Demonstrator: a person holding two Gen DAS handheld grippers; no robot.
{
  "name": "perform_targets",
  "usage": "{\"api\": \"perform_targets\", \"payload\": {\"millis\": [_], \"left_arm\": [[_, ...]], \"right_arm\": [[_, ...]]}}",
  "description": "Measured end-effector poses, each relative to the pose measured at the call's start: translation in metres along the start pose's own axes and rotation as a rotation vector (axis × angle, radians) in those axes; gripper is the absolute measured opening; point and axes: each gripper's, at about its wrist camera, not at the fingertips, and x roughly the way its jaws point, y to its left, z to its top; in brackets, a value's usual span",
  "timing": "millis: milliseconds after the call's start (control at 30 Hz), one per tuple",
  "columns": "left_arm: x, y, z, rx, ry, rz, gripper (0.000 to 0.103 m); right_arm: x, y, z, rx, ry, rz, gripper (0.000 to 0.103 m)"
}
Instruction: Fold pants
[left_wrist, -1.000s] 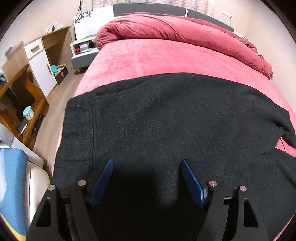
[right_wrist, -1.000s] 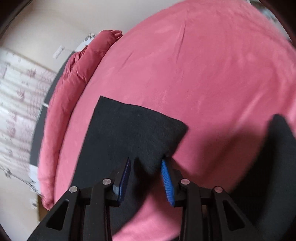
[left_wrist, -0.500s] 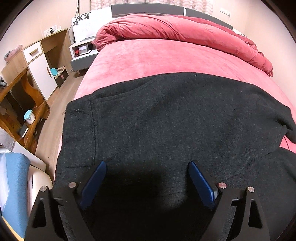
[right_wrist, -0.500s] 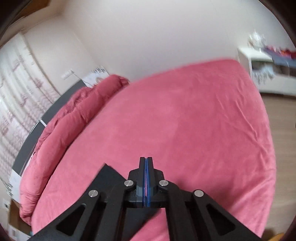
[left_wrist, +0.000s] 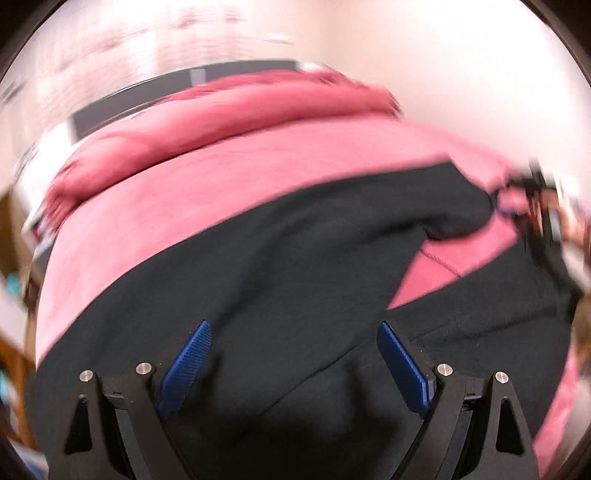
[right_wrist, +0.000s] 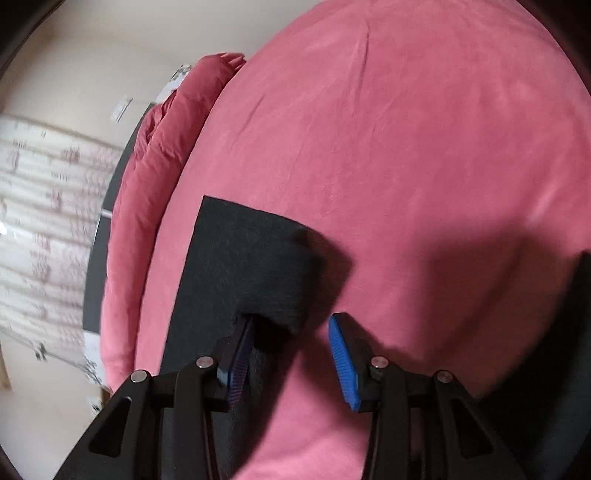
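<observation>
The black pants (left_wrist: 295, 240) lie spread on the pink bed sheet (left_wrist: 184, 184), with a wedge of sheet showing between the two legs. In the blurred left wrist view, my left gripper (left_wrist: 294, 326) hovers wide open just above the upper part of the pants, nothing between its blue pads. In the right wrist view, the end of one black leg (right_wrist: 240, 251) lies on the sheet (right_wrist: 406, 147), its near corner humped up. My right gripper (right_wrist: 292, 319) is opening around that corner. The left pad is against the fabric and the right pad stands clear of it.
A rolled pink duvet (left_wrist: 240, 107) lies along the head of the bed below a dark headboard (left_wrist: 147, 96). The duvet (right_wrist: 166, 129) also borders the sheet on the left of the right wrist view. More black cloth (right_wrist: 576, 332) lies at the right edge. Brown furniture is blurred at far left.
The left gripper swung right over the pants and rolled, blurring its view. The right gripper, shut and lifted off the bed half a second ago, is back at the leg's end with jaws apart.
</observation>
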Motion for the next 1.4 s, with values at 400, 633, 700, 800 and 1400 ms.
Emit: {"api": "perform_targets", "payload": {"millis": [400, 633, 700, 800, 1400], "left_arm": [[0.021, 0.010, 0.021, -0.077, 0.063, -0.248, 0.011], [0.038, 0.013, 0.003, -0.127, 0.168, -0.326, 0.039], [0.027, 0.019, 0.005, -0.157, 0.145, -0.350, 0.072], [0.005, 0.037, -0.001, -0.147, 0.093, -0.302, 0.075], [-0.007, 0.213, -0.032, -0.555, 0.179, 0.250, 0.092]], "right_arm": [[-0.087, 0.091, 0.029, -0.315, -0.284, -0.022, 0.006], [-0.032, 0.000, 0.020, -0.121, -0.080, -0.248, 0.012], [-0.030, -0.023, 0.015, -0.060, -0.066, -0.240, 0.017], [-0.049, -0.023, 0.014, -0.079, -0.137, -0.265, 0.031], [0.011, 0.166, -0.055, -0.588, 0.011, -0.384, 0.039]]}}
